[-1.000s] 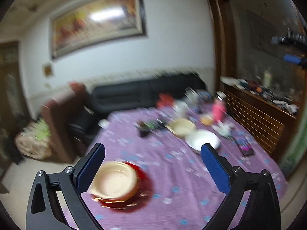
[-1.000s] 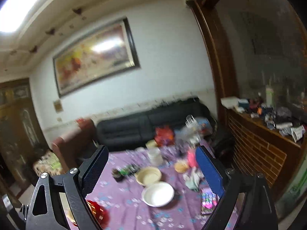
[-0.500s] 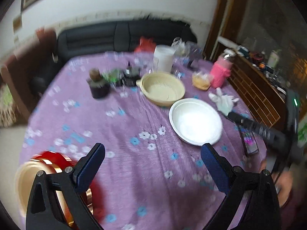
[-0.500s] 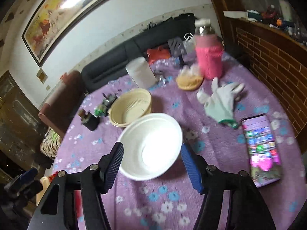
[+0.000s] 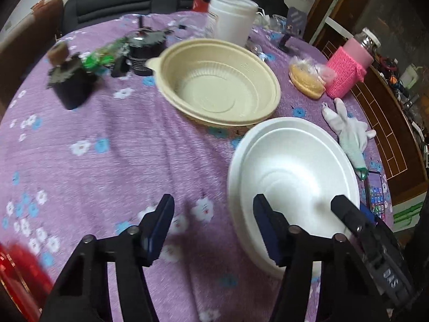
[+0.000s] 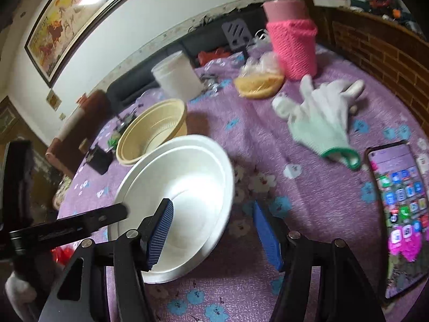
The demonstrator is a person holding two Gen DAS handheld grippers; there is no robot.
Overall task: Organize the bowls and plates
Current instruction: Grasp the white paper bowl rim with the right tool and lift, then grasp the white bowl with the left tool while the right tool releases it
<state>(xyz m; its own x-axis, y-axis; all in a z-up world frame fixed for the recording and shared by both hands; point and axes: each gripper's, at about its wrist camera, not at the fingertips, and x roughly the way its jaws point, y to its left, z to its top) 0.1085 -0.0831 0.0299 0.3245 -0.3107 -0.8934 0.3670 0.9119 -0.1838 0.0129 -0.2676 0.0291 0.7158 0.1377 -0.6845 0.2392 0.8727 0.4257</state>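
Note:
A white foam bowl sits on the purple flowered tablecloth, with a cream plastic bowl just behind it. My left gripper is open, its right finger over the white bowl's near-left rim and its left finger over cloth. My right gripper is open and straddles the near-right rim of the white bowl; its left finger is inside the bowl, its right finger outside. The cream bowl lies beyond. A red and gold dish shows at the left edge.
A white tub, a pink-sleeved bottle, a bagged bun, a white glove, a phone and dark jars crowd the table. A brick-fronted counter stands at the right.
Both grippers dropped from a raised view of the room down to the table and closed in on the white bowl. Their jaws narrowed but stay open.

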